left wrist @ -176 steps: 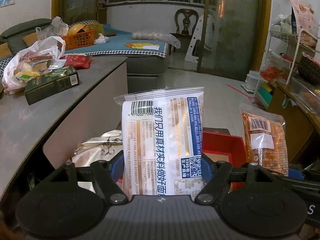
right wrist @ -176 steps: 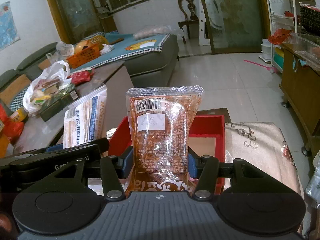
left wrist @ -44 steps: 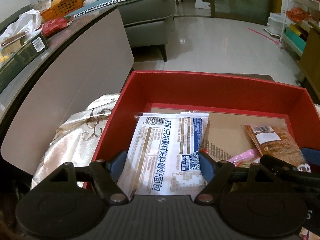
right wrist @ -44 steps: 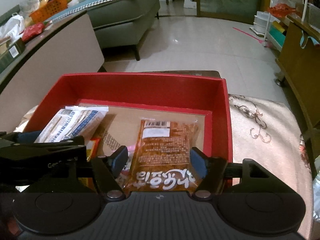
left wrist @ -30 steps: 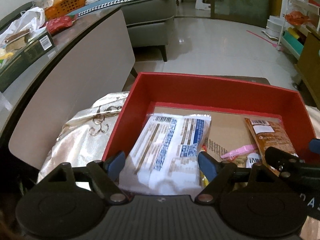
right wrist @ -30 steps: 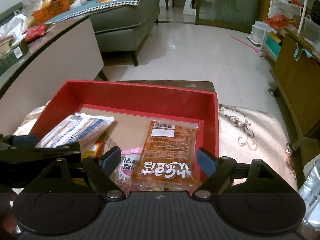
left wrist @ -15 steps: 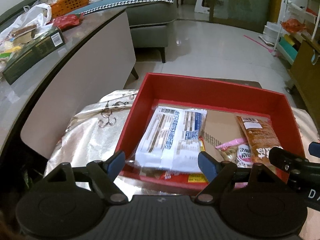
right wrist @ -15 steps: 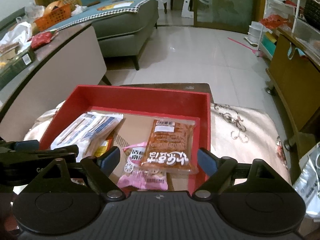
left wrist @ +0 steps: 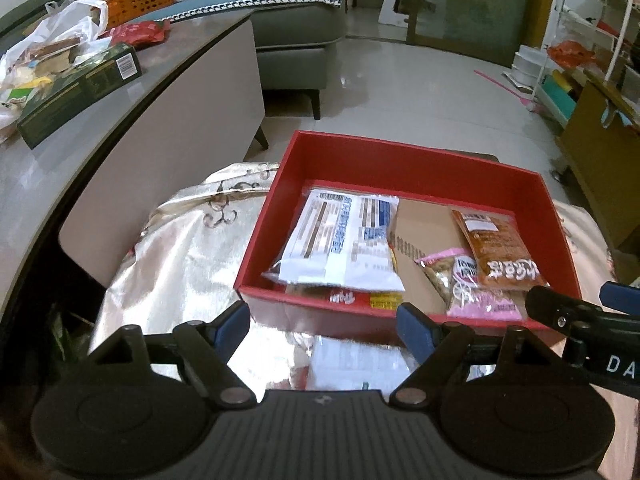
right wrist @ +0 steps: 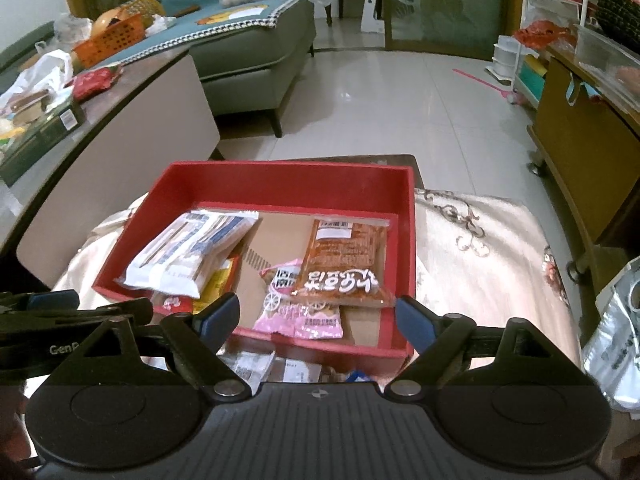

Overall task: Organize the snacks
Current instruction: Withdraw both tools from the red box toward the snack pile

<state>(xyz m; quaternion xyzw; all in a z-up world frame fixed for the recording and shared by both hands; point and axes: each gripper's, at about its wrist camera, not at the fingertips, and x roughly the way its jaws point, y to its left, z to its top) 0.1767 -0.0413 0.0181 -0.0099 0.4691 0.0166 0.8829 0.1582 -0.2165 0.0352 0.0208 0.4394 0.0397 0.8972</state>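
A red box (left wrist: 400, 158) (right wrist: 280, 178) sits on a pale embroidered cloth. Inside it lie a white and blue snack packet (left wrist: 340, 240) (right wrist: 192, 248) on the left, an orange packet (left wrist: 500, 246) (right wrist: 344, 260) on the right, and a pink packet (left wrist: 472, 288) (right wrist: 298, 300) between them. My left gripper (left wrist: 324, 322) is open and empty, just in front of the box's near left wall. My right gripper (right wrist: 318, 318) is open and empty, over the box's near right edge.
The cloth (left wrist: 180, 248) (right wrist: 480, 248) covers the low table. More packets (right wrist: 272, 368) lie under my right gripper in front of the box. A silver bag (right wrist: 616, 328) is at the right. A grey counter with a green box (left wrist: 76, 92) stands to the left, a wooden cabinet (right wrist: 580, 152) to the right.
Both grippers opened, released the white and orange packets into the red box, then pulled back and up, so the box now lies farther ahead.
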